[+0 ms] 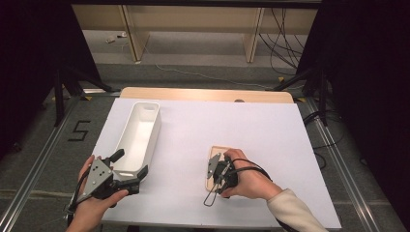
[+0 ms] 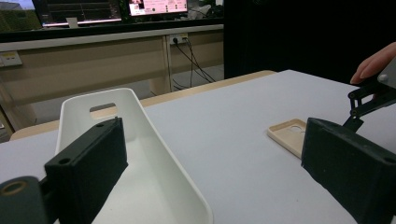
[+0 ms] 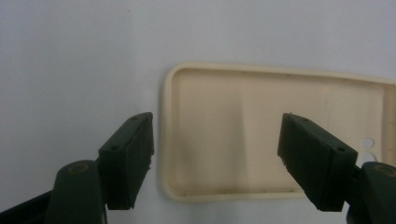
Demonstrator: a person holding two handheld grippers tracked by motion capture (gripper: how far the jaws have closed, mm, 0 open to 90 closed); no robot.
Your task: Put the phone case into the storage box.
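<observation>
A cream phone case (image 3: 275, 135) lies open side up near the table's (image 1: 251, 125) front edge, right of centre. The right gripper (image 3: 217, 154) hangs over it, jaws spread astride one end. The left gripper (image 1: 129, 170), jaws spread, straddles the white bin's (image 1: 138, 137) near end at the front left corner.

1 cream phone case (image 1: 213, 155), lower centre of high view. 1 white bin (image 1: 140, 133), left of centre. 1 table (image 1: 251, 125) w/ white sheet. 2 hand-held grippers: left hand-held gripper (image 1: 129, 169) & right hand-held gripper (image 1: 215, 170), 1 per hand. 2 monitors (image 2: 79, 9), top left, left gripper view.
</observation>
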